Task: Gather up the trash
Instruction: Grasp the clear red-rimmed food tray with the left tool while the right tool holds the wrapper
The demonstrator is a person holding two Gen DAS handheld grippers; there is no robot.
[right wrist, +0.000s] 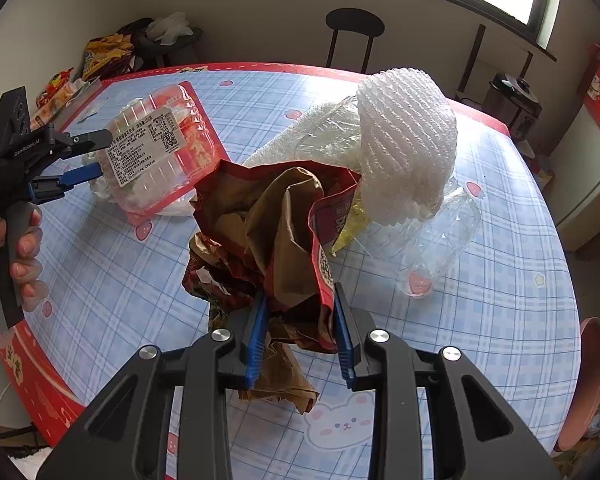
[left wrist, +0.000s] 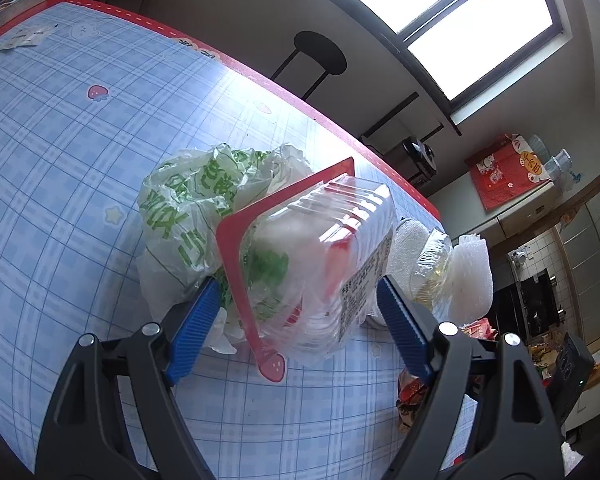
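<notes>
Pinching a crumpled brown-and-red paper bag [right wrist: 284, 240], the right gripper [right wrist: 300, 332] has its blue pads pressed into the soft bundle from both sides, low on the wad where the folds are thickest; the bag looks light and limp, so a hold on one loose flap would likely tear or slip, and the bunched middle seems the safer place. Beyond it on the checked tablecloth [right wrist: 480, 340] lie a white foam net [right wrist: 408, 140] and a clear crushed plastic bottle [right wrist: 436, 240], both probably featherlight, the bottle springy and slick. Over on the other side, the left gripper [left wrist: 296, 320] has its jaws spread wide around a clear plastic tray [left wrist: 316, 256] with a red rim and a printed label, tilted on top of a white-and-green plastic bag [left wrist: 188, 216]; whether the pads touch it I cannot tell. That tray looks thin and brittle, likely to buckle under a hard squeeze, so the stiffer rim seems best
</notes>
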